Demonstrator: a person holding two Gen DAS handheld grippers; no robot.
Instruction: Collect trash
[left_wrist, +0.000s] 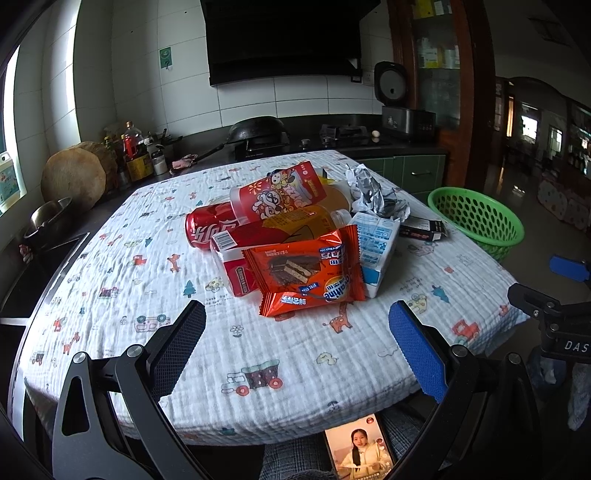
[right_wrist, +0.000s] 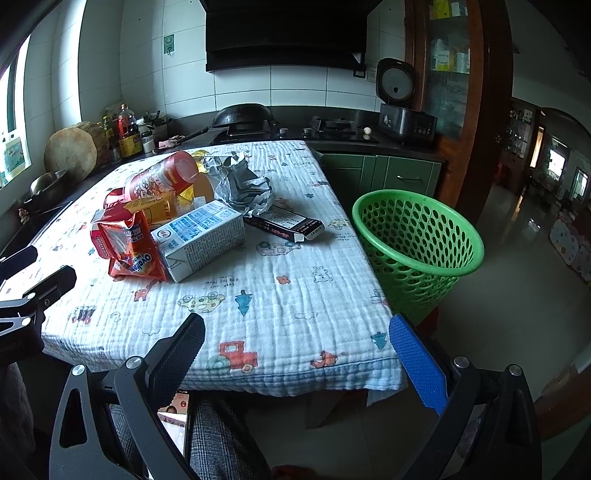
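A heap of trash lies on the patterned tablecloth (left_wrist: 147, 295): an orange snack wrapper (left_wrist: 310, 273) in front, a red cola can (left_wrist: 207, 225), a red paper cup (left_wrist: 280, 192), a white-blue milk carton (left_wrist: 376, 247), crumpled foil (left_wrist: 369, 192) and a dark flat box (left_wrist: 424, 230). The same wrapper (right_wrist: 133, 243), carton (right_wrist: 203, 236), foil (right_wrist: 240, 181) and box (right_wrist: 284, 221) show in the right wrist view. My left gripper (left_wrist: 297, 325) hovers open just short of the wrapper. My right gripper (right_wrist: 297, 332) is open over the table's near right corner. A green perforated basket (right_wrist: 417, 243) stands right of the table.
Behind the table runs a dark kitchen counter with a wok (left_wrist: 258, 129), bottles (left_wrist: 133, 151), a round cutting board (left_wrist: 74, 177) and a rice cooker (left_wrist: 399, 99). A lit phone (left_wrist: 358, 446) rests on a person's lap below the table edge. Open floor lies to the right.
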